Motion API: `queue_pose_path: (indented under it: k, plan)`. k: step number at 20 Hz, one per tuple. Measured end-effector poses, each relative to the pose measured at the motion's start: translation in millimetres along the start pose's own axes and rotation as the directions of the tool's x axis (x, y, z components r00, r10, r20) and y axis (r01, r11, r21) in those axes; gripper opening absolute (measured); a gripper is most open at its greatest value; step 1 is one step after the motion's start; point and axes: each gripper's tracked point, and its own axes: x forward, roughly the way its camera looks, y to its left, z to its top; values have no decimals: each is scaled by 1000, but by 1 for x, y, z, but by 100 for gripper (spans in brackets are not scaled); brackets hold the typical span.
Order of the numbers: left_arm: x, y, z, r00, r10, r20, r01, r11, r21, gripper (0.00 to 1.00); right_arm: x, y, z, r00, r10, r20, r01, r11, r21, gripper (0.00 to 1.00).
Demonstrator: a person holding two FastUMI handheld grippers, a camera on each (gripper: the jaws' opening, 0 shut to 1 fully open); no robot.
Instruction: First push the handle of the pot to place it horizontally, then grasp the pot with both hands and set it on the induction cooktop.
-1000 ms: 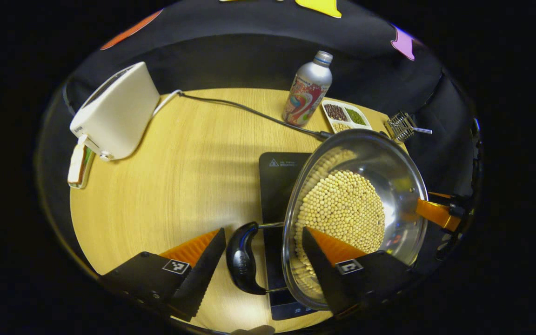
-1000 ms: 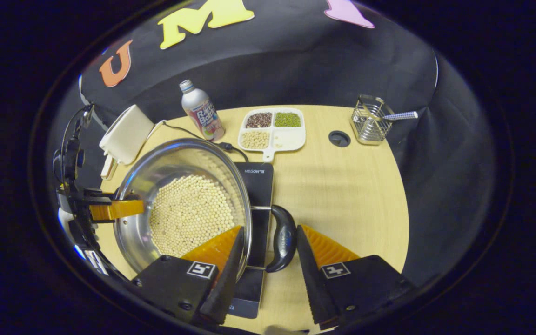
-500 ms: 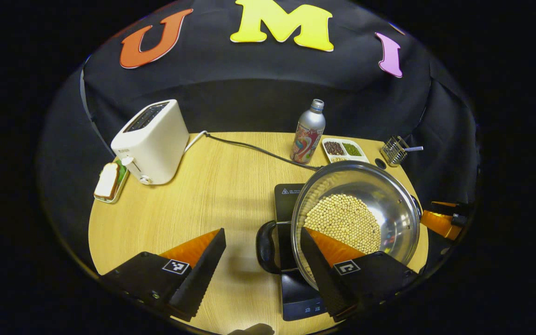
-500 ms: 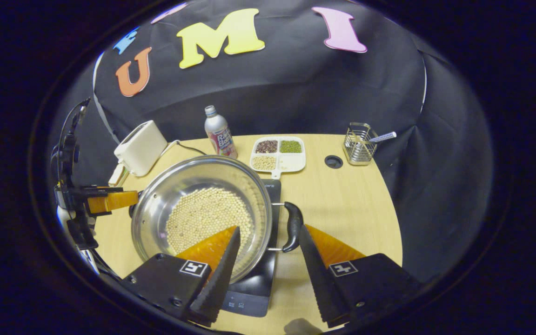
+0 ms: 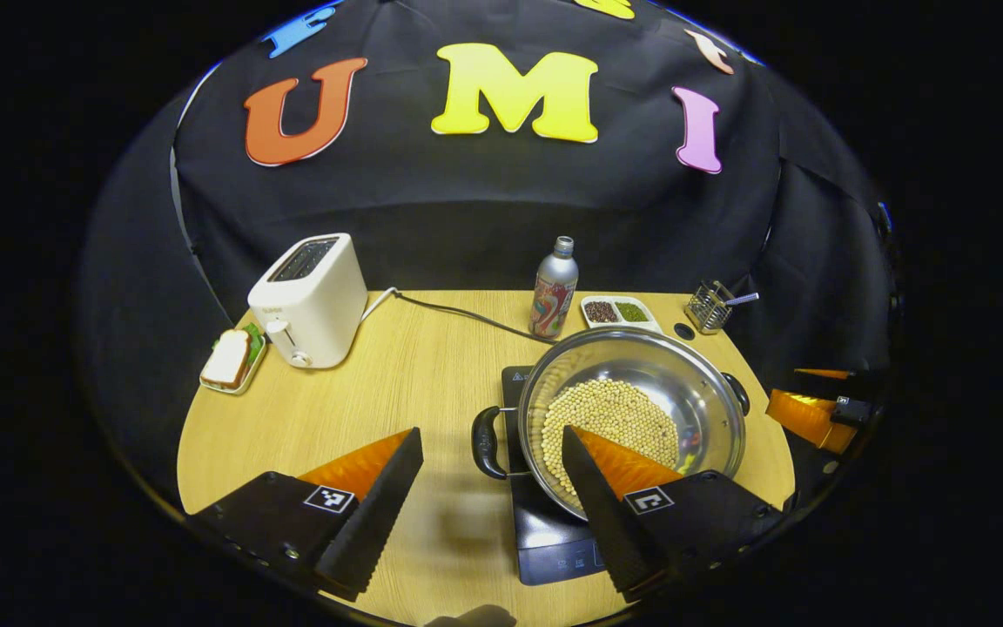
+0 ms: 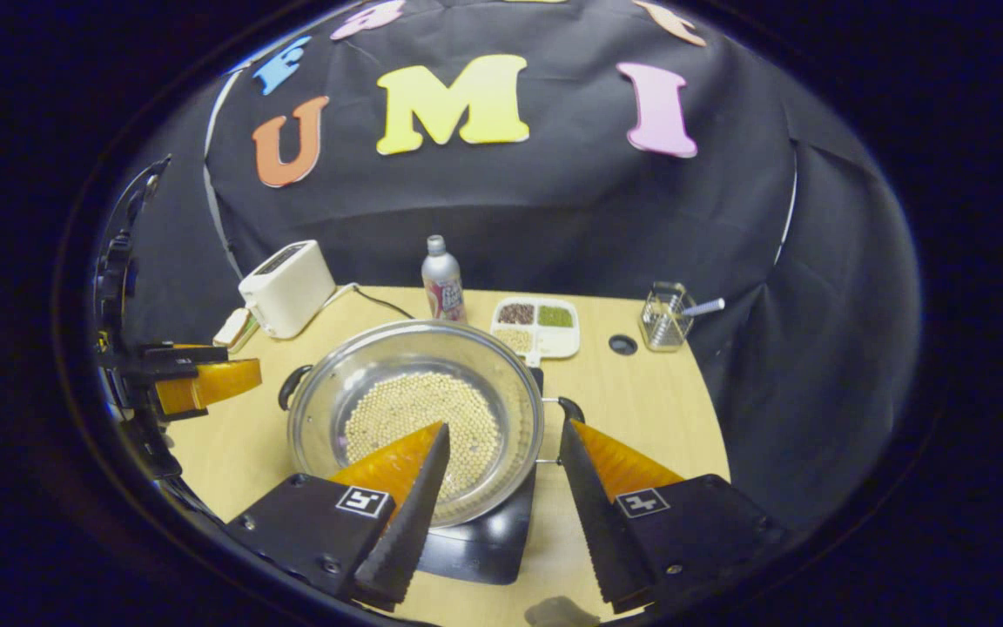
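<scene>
A steel pot (image 5: 702, 409) (image 6: 501, 383) full of pale beans sits on the black induction cooktop (image 5: 545, 544) (image 6: 488, 549), its black side handles (image 5: 486, 442) (image 6: 573, 409) lying level. My left gripper (image 5: 491, 440) is open, held back and above the pot's left handle, touching nothing. My right gripper (image 6: 501, 431) is open too, held back from the pot's right handle. The left gripper (image 6: 205, 383) also shows at the left edge of the right gripper view, and the right gripper (image 5: 811, 414) at the right edge of the left gripper view.
On the wooden table (image 5: 353, 409) stand a white toaster (image 5: 310, 300) with a sandwich plate (image 5: 230, 361) beside it, a metal bottle (image 5: 552, 294), a divided tray of beans (image 5: 619, 312) and a wire holder (image 5: 709, 306). The cooktop's cable (image 5: 458, 313) runs across the back.
Both grippers have let go of the pot's handles and pulled up and back. The pot now rests on the cooktop and looks smaller and farther away.
</scene>
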Motion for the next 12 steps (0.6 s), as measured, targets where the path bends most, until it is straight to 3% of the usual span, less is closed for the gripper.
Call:
queue_pose_path:
  k: [6, 11, 12]
  plan:
    - [-69, 1, 37, 990, -30, 140, 32, 999, -13, 96, -68, 38, 55, 983, 0, 181, 5, 1000, -28, 81]
    - [-151, 18, 82, 949, -13, 316, 16, 1000, -7, 96, -154, 67, 103, 935, 8, 355, 1, 1000, -25, 80]
    - [-166, 20, 91, 936, -17, 353, 21, 1000, -8, 96, -172, 73, 111, 921, 9, 390, 2, 1000, -28, 87]
